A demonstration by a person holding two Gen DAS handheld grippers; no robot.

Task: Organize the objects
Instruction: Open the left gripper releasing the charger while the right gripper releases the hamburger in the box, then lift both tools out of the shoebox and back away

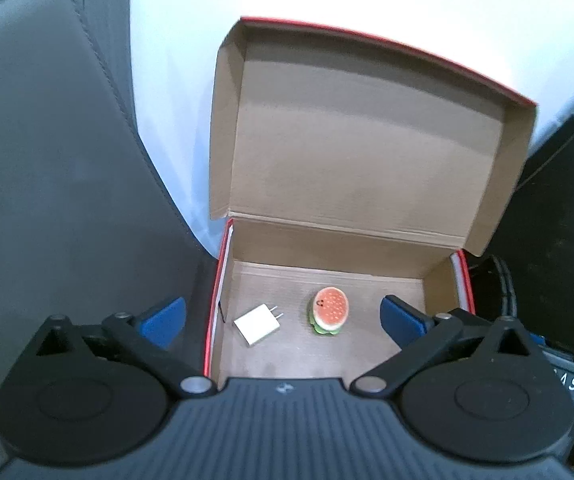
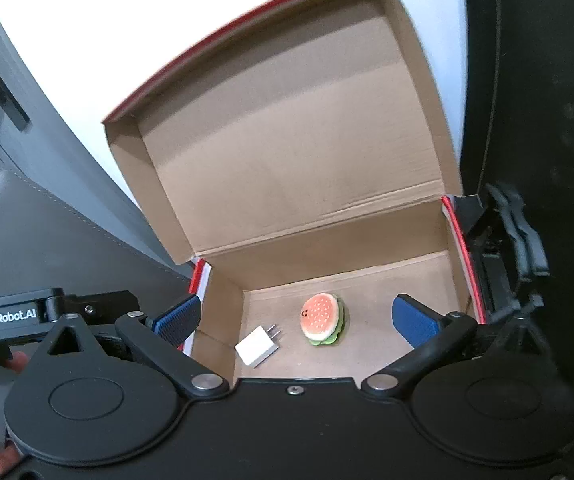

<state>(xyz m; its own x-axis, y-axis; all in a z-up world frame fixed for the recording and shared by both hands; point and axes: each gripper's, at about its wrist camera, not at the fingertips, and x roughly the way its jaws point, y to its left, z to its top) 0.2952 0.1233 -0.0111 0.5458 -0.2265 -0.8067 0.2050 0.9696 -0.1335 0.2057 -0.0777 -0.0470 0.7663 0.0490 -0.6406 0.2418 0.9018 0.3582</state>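
From the left wrist, the left gripper (image 1: 283, 318) hangs wide open and empty above the cardboard box (image 1: 223, 280), charger (image 1: 255, 325) and burger toy (image 1: 329, 311) lying between its fingers, so closing the lid (image 1: 367, 140) probably wants a slow push from behind; the right wrist alone shows the right gripper (image 2: 297, 320), equally spread and empty, and dark gear (image 2: 515, 240) beyond its right finger.

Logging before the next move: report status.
Both hand-held grippers open, empty, above the box. White charger and burger toy inside, apart. Lid up, nothing blocking.
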